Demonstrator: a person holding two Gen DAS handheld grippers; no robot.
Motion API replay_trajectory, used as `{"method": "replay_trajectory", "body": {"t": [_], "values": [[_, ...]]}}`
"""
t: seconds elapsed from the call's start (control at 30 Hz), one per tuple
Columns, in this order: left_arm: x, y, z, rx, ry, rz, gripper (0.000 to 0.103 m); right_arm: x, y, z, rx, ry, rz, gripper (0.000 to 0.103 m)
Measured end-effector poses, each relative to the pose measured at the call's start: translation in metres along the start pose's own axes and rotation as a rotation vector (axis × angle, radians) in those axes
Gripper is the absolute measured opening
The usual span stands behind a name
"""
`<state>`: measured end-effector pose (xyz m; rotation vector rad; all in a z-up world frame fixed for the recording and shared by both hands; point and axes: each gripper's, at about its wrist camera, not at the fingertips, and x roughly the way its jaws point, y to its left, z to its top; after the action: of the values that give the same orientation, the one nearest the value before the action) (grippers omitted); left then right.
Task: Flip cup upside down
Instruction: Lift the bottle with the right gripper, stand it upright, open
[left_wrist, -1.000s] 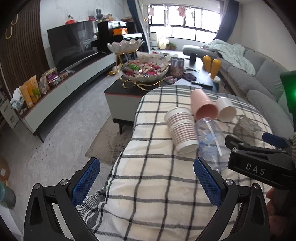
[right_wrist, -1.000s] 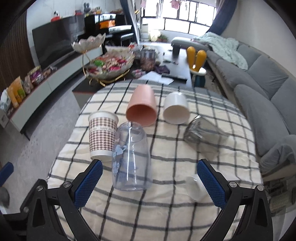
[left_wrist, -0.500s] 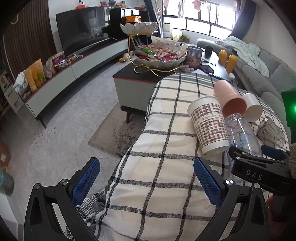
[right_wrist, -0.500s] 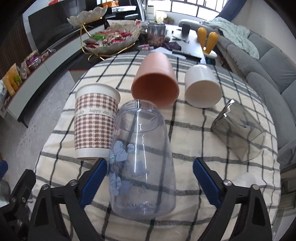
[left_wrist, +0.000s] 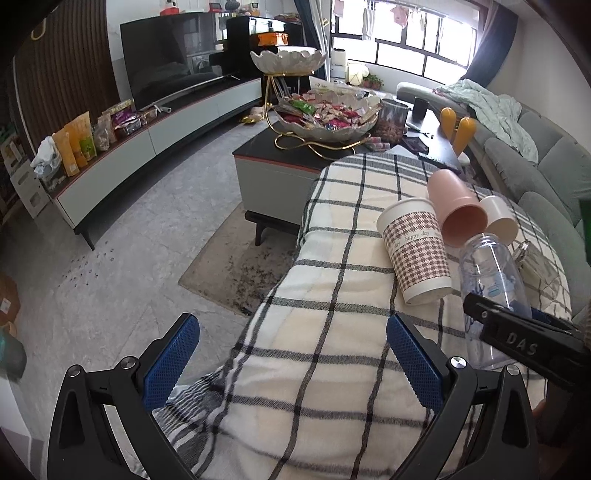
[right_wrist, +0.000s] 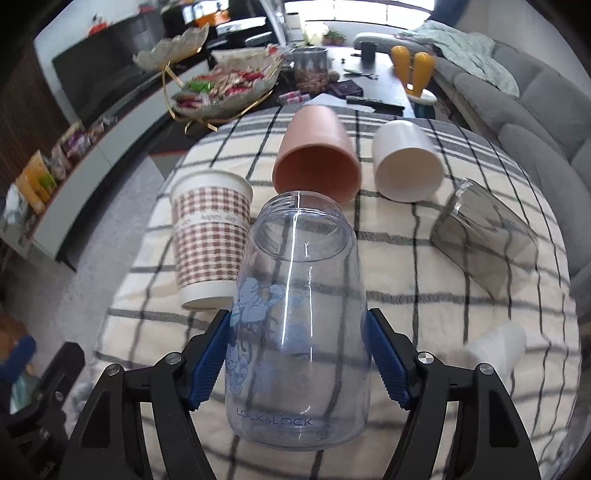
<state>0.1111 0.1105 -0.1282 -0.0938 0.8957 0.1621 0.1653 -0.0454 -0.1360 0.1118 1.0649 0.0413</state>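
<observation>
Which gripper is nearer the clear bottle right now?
Right. The right gripper has its fingers against both sides of the clear bottle; the left gripper sits open, off to its left.

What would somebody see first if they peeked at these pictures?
First, the big see-through bottle with blue cartoon animals, lying on its side on the checked blanket, with the right tongs squeezed around it. Right behind it lie a brown-checked paper cup, a pink cup and a white cup. The left tongs hang open and empty over the blanket's near edge.
</observation>
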Motion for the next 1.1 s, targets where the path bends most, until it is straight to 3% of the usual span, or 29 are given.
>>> {"method": "replay_trajectory", "body": {"t": [0.23, 0.33, 0.6, 1.0, 1.1], "values": [[-0.044, 0.025, 0.004, -0.003, -0.058, -0.001, 0.103, -0.027, -0.003, -0.044, 0.219, 0.04, 0.108, 0.072], [-0.06, 0.035, 0.0, 0.016, -0.063, -0.022, 0.103, -0.035, 0.004, -0.072, 0.243, 0.066, 0.12, 0.072], [-0.078, 0.035, -0.029, 0.073, -0.065, -0.036, 0.103, -0.037, 0.007, -0.11, 0.261, 0.112, 0.1, 0.072], [-0.085, 0.026, -0.042, 0.097, -0.059, -0.051, 0.103, -0.032, 0.005, -0.117, 0.26, 0.094, 0.097, 0.073], [-0.089, 0.026, -0.043, 0.104, -0.064, -0.053, 0.103, -0.041, 0.004, -0.117, 0.25, 0.072, 0.104, 0.079]]}}
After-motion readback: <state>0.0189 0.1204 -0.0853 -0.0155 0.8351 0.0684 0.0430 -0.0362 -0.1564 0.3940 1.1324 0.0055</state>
